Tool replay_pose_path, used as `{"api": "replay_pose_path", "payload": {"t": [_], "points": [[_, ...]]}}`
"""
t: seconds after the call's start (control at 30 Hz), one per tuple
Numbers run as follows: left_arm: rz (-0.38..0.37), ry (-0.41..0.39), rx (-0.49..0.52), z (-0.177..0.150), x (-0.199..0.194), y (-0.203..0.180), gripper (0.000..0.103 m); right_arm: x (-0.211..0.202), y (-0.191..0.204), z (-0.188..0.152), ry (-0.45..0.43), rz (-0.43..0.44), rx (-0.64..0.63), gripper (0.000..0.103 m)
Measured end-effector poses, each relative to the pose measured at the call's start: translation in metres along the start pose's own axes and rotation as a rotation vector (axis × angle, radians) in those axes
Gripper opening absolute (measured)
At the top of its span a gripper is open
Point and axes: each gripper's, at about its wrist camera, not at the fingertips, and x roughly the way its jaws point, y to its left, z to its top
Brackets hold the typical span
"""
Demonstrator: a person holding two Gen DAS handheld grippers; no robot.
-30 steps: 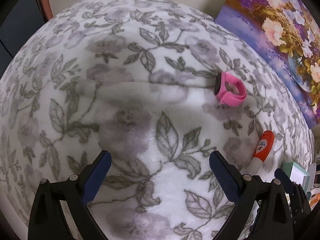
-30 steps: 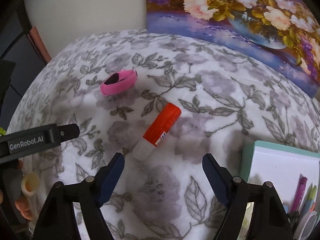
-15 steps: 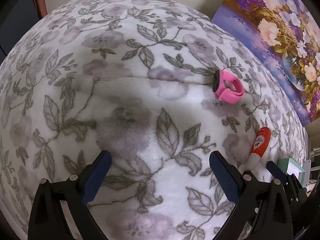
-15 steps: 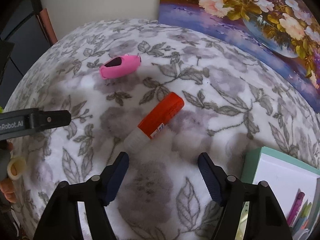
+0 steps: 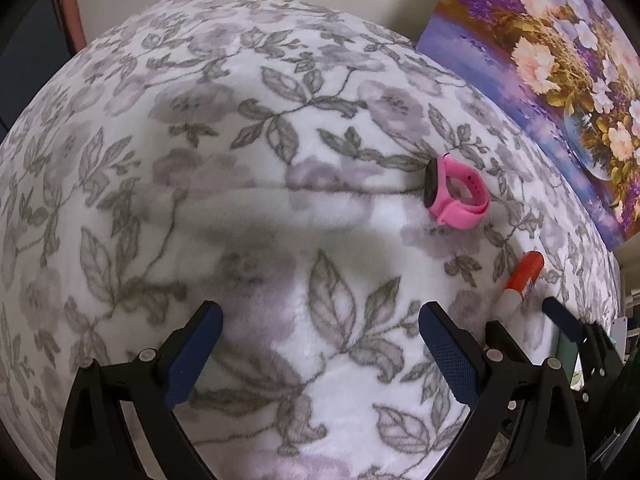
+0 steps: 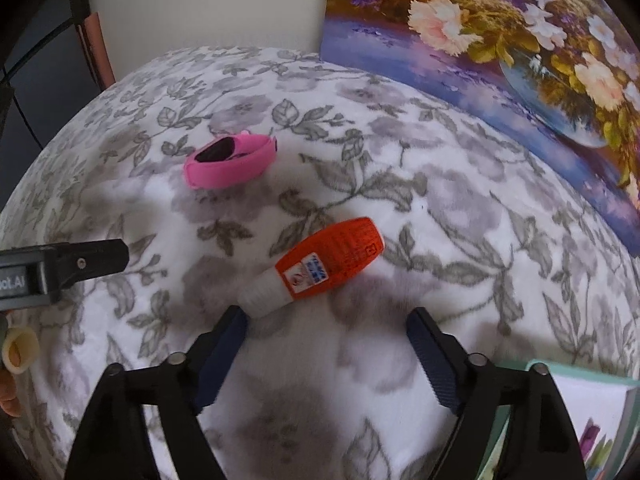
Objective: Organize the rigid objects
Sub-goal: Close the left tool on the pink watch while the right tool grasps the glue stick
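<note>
Glue stick (image 6: 320, 266) to be straddled by right gripper (image 6: 324, 356), jaws just widened, empty; centred before closing. Left gripper (image 5: 320, 344) released, idle.

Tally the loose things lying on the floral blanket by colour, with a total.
Pink: 1, the watch
Orange and white: 1, the glue stick
Total: 2

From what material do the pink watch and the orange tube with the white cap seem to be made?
Pink watch: probably silicone or soft rubber, matte, with a smooth bent strap and a dark glossy face. Orange tube: likely hard plastic, slightly shiny, with a fine ribbed texture and a printed label; its white cap looks like plain plastic too.
</note>
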Motion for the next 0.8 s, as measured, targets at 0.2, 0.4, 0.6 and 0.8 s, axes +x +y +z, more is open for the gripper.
{"api": "replay_pose_path", "payload": {"t": [0.2, 0.4, 0.6, 0.8], "points": [[-0.001, -0.008, 0.038, 0.011, 0.004, -0.009, 0.099, 0.008, -0.001, 0.013, -0.003, 0.001, -0.028, 0.095], [-0.033, -0.016, 0.053, 0.020, 0.007, -0.016, 0.099, 0.013, 0.001, 0.022, -0.008, 0.013, -0.051, 0.094], [-0.065, -0.037, 0.068, 0.032, 0.008, -0.029, 0.099, 0.016, 0.000, 0.027, -0.011, 0.041, -0.037, 0.090], [-0.061, -0.058, 0.118, 0.038, 0.011, -0.050, 0.099, 0.017, 0.001, 0.028, -0.019, 0.059, -0.045, 0.085]]}}
